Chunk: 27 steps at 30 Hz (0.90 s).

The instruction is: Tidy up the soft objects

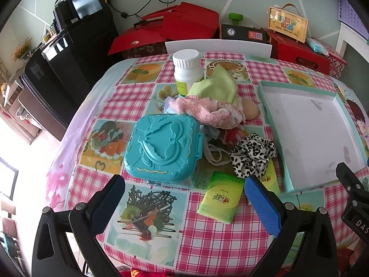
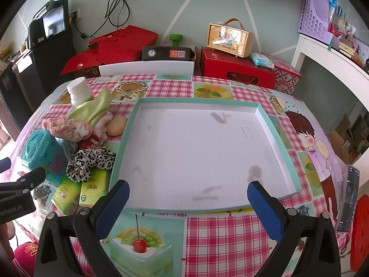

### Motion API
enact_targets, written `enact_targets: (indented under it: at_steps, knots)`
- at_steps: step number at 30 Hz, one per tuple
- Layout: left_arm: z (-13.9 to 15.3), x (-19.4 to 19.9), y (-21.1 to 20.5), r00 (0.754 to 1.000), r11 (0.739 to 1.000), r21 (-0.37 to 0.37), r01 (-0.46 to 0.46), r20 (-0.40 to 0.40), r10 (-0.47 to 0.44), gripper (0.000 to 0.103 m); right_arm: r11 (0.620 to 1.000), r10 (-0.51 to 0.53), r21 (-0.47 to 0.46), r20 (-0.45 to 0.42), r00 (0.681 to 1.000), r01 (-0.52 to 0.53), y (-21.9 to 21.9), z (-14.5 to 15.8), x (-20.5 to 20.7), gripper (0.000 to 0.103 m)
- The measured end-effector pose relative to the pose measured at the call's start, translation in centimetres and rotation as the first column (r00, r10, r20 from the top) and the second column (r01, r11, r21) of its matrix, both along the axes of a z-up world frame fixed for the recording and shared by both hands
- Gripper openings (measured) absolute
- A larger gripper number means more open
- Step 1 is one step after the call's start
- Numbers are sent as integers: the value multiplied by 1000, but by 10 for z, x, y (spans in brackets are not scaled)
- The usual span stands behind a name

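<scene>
Both wrist views face forward, sharing the tray point(image 1: 263, 87).

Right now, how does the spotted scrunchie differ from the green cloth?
The scrunchie is white with black spots; the cloth is plain light green. The scrunchie is a ruffled ring beside the tray; the cloth is draped, leaning against the white bottle. Both are soft and lie outside the tray.

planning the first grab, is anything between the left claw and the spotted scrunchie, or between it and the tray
Nothing visible blocks either. The left claw is open, with only a flat green tissue pack lying low ahead of the spotted scrunchie. The scrunchie lies right beside the empty tray's low rim.
</scene>
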<state>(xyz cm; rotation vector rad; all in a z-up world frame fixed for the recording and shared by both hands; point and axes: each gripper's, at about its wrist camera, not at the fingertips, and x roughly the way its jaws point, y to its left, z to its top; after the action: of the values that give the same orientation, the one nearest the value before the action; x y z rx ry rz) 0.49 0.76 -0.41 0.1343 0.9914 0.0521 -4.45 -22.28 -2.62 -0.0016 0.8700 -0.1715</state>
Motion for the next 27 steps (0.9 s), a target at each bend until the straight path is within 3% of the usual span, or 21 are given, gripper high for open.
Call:
enact_targets:
  at_steps: [27]
  knots:
    - [-2, -1, 1, 1000, 1000, 1, -3, -6, 3, 103, 1000, -2, 3, -12, 1000, 2, -1, -3, 1, 103]
